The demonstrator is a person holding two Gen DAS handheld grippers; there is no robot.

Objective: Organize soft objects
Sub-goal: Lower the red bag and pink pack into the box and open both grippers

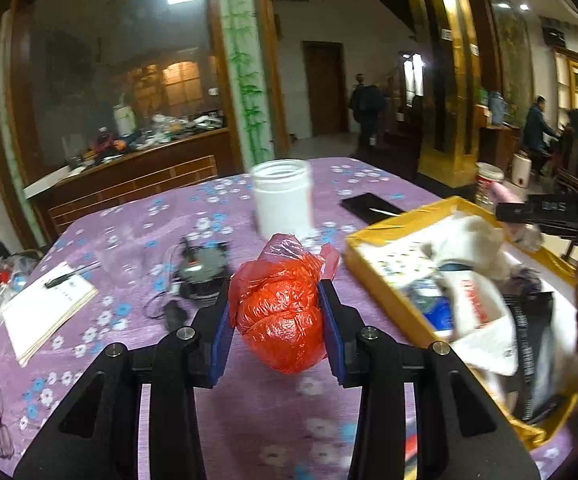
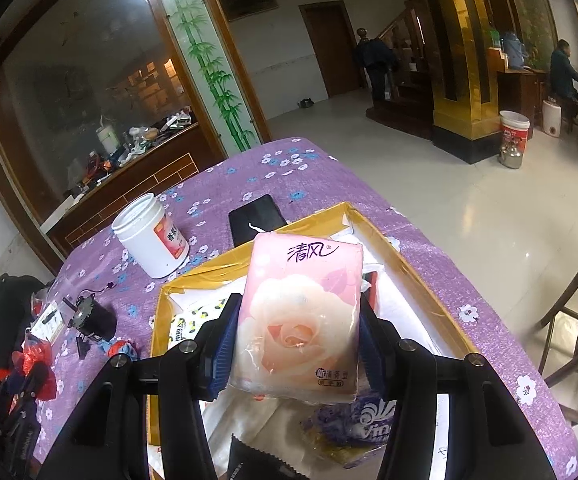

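1. My left tongs (image 1: 280,312) are clamped on a crumpled red bag (image 1: 279,312); both blue pads press into its sides and it bulges between them, held above the purple flowered surface (image 1: 217,208).
2. In the left view a white jar (image 1: 283,196) stands open at 12 o'clock from the bag, farther across the surface.
3. At about 1 o'clock from the bag lies a dark phone (image 1: 369,206), flat on the cloth.
4. At 3 o'clock sits a yellow tray (image 1: 373,280), already crowded with white cloth, packets and a dark pouch; details there are blurred.
5. At 9 to 10 o'clock from the bag I see a small motor (image 1: 203,268) with loose wires, and beyond it a notepad (image 1: 47,308) with a pen on top.
6. My right tongs (image 2: 297,336) are closed on a pink tissue pack (image 2: 299,320), gripped at its two long sides and held upright over the tray (image 2: 225,270).
7. In the right view the jar (image 2: 151,236) is at 10 o'clock from the pack, the phone (image 2: 255,218) at 11 o'clock, both just outside the tray's far rim.
8. Under the pack, at 6 o'clock, a purple packet (image 2: 365,420) lies in the tray beside white cloth.
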